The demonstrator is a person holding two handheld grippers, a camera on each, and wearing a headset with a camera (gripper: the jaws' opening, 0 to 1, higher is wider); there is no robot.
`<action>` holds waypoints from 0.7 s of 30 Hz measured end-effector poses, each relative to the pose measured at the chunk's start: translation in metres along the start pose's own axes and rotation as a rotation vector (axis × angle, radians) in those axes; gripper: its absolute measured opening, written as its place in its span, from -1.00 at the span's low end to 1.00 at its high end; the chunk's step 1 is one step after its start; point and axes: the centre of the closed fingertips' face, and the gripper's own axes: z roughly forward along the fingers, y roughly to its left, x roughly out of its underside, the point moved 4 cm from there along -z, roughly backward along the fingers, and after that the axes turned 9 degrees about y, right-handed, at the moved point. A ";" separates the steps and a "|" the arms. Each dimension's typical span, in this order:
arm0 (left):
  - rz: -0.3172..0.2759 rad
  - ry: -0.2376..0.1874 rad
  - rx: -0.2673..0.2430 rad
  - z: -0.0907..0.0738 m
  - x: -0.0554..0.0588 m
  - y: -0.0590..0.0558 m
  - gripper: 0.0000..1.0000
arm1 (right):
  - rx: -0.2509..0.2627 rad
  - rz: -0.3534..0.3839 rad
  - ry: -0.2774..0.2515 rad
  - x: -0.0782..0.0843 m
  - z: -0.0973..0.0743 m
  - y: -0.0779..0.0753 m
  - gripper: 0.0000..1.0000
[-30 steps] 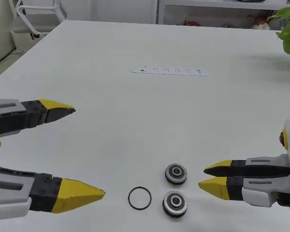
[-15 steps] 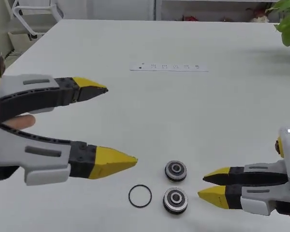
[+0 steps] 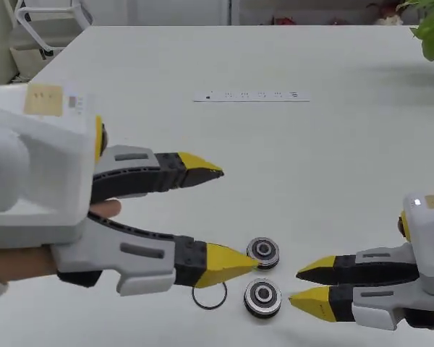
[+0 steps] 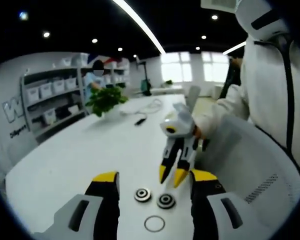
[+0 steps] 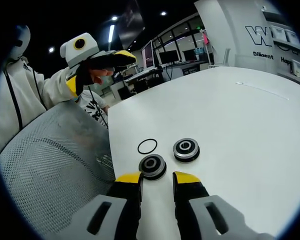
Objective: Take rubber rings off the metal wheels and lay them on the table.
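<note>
Rubber ring (image 3: 210,298): one lay loose on table (image 3: 311,159) beside near wheel (image 3: 262,297) | left gripper (image 3: 239,217), jaws wide, empty, had advanced from the left over far wheel (image 3: 263,250) | right gripper (image 3: 294,286), slightly parted, empty, beside near wheel | next removal judged imminent.

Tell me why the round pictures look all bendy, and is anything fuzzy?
Left gripper view: the fisheye lens bends the ceiling light strip, and the windows glare white. Right gripper view: the table bows, yet the near wheel looks sharp. Head view: straight lines, soft even light, the close left gripper a bit fuzzy.
</note>
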 end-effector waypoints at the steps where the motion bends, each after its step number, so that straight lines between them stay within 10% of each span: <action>1: 0.003 0.003 0.009 0.004 0.002 -0.001 0.13 | -0.001 -0.003 0.004 0.000 0.001 0.000 -0.59; 21: -0.010 0.083 0.098 0.053 0.040 -0.011 -0.19 | -0.030 -0.050 0.064 0.007 0.016 0.004 -0.59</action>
